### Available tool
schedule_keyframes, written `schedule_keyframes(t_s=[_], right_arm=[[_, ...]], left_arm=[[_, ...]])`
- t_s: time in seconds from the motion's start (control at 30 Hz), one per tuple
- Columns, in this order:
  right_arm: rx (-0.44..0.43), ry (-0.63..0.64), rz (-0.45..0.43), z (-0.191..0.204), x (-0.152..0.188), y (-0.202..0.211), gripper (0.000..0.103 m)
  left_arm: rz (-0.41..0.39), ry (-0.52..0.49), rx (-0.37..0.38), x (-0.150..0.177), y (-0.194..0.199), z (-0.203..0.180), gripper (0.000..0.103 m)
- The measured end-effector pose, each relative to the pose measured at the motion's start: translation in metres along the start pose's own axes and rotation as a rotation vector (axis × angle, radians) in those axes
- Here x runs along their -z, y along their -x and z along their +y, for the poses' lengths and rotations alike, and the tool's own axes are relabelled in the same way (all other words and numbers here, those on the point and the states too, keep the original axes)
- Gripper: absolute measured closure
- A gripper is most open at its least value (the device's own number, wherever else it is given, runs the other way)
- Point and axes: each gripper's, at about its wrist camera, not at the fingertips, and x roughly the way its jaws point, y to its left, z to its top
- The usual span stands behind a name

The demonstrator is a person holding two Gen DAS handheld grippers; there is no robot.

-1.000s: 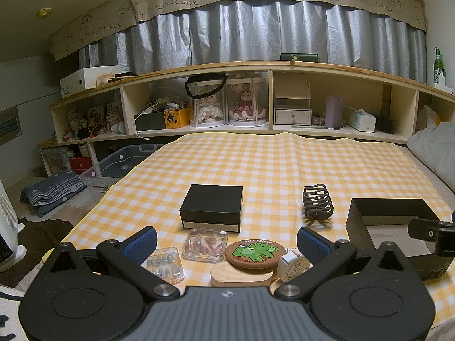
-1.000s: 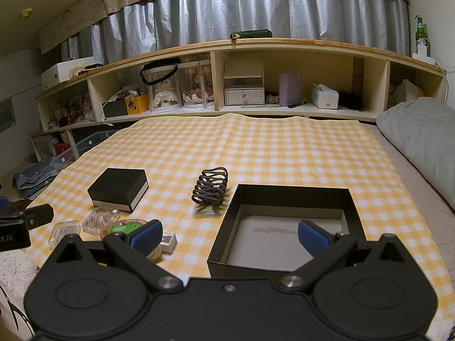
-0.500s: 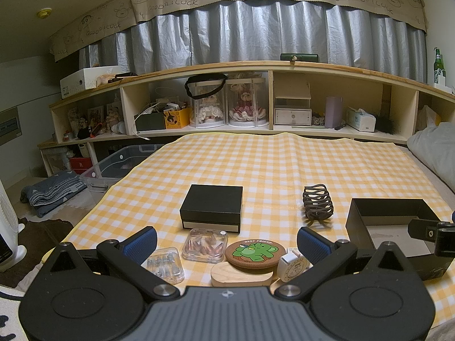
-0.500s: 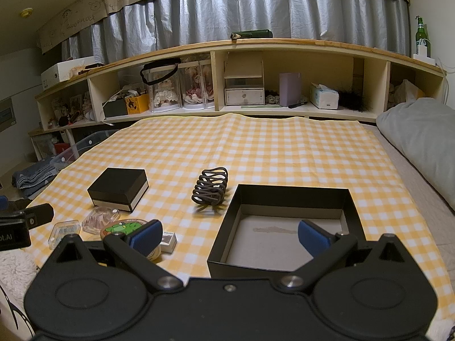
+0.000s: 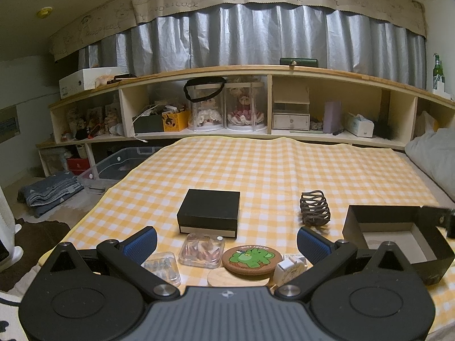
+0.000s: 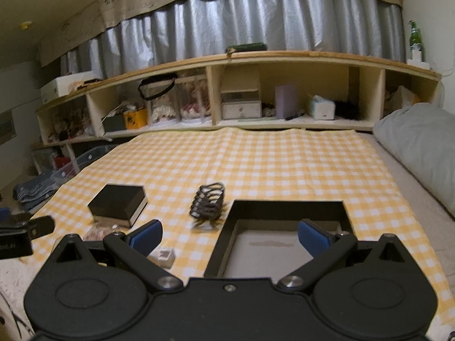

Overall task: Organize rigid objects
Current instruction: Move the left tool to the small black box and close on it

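Observation:
On the yellow checked cloth lie a closed black box, a dark hair claw, two clear plastic cases, a cork coaster with a green figure, a wooden disc and a small white charger. An open, empty black box stands at the right. My left gripper is open above the small items. My right gripper is open, just above the open box's near left corner; the hair claw lies beyond it.
A long wooden shelf with dolls, boxes and tissues runs behind the bed. A grey pillow lies at the right. A clear storage bin and folded blue cloth sit on the floor at the left.
My right gripper has moved forward and a little up, towards the open box; its view is blurred by motion. The left gripper has stayed still.

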Motion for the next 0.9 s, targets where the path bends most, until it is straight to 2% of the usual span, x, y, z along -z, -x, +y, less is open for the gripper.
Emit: schedule_keyframes(t_s=[0.13,0.33,0.5,0.6,0.77,0.9], right_arm=[[0.070,-0.018,-0.048,-0.016,-0.008,0.004,0.000],[0.193,-0.054,-0.052,-0.043,-0.019,0.003,0.000],[0.243,-0.066,-0.061,-0.068,-0.026,0.001,0.000],[0.265,-0.070,-0.044,-0.082,-0.031,-0.008,0.000],[0.334,-0.069,0.011,-0.101,-0.032,-0.028,0.000],[0.307,-0.097,0.107,-0.119,-0.028,-0.048,0.000]], left_arm=[[-0.006,0.007,0.008,-0.006,-0.007,0.000,0.000],[-0.007,-0.006,0.042,-0.025,-0.021,0.003,0.000],[-0.009,-0.023,0.079,-0.052,-0.047,0.015,0.000],[0.006,-0.041,0.089,-0.066,-0.074,0.025,0.000],[0.088,-0.035,0.097,-0.077,-0.127,0.045,0.000],[0.138,-0.018,0.081,-0.080,-0.165,0.063,0.000]])
